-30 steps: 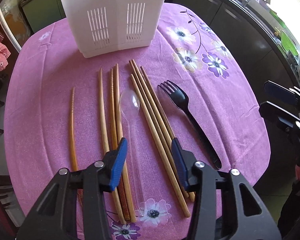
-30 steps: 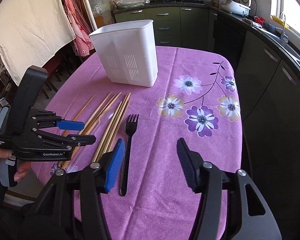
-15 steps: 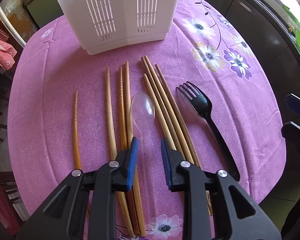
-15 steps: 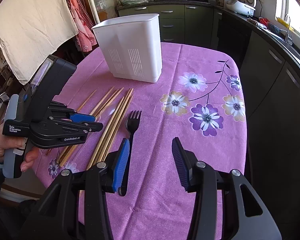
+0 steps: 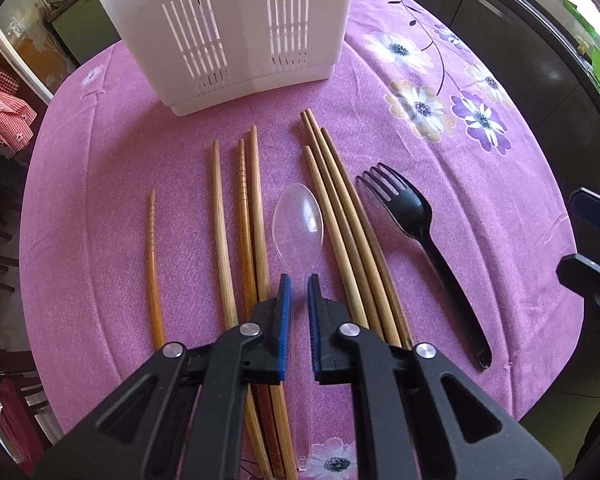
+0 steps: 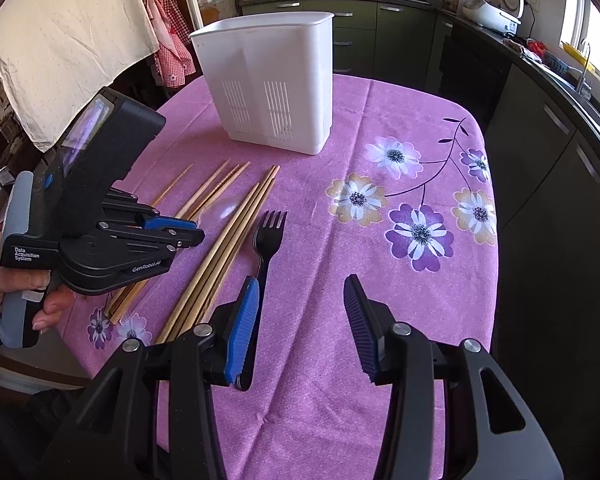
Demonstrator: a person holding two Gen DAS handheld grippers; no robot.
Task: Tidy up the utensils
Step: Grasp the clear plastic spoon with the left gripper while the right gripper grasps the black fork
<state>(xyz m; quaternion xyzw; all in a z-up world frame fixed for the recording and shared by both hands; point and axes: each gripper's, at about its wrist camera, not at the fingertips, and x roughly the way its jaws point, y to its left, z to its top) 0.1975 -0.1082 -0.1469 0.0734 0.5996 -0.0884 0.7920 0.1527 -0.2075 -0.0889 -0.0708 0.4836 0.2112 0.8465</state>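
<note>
Down at the near edge of the table, the left gripper [image 5: 297, 280] has its blue pads pressed in on the thin handle of the clear plastic spoon [image 5: 298, 220], closed to a narrow slot with the handle in between. That spoon lies flat on the purple flowered tablecloth [image 5: 100, 200], long axis running from the near edge toward the white slotted utensil holder [image 5: 236, 32], bowl pointing at the holder and handle end toward the person. Wooden chopsticks lie parallel to it on both sides: a set of three [image 5: 240, 220] just to the spoon's left with a single one [image 5: 154, 260] further out, and another bundle [image 5: 348, 232] just to its right, all with tips toward the holder. A black plastic fork [image 5: 420, 240] lies rightmost, tines toward the holder, handle angling slightly outward toward the table edge.

The right gripper [image 6: 300, 316] hangs with its jaws spread apart and nothing between them, above bare cloth; its left pad sits over the fork's handle in the right wrist view. A hand [image 6: 8, 280] grips the left tool's handle at the table's near-left corner.
</note>
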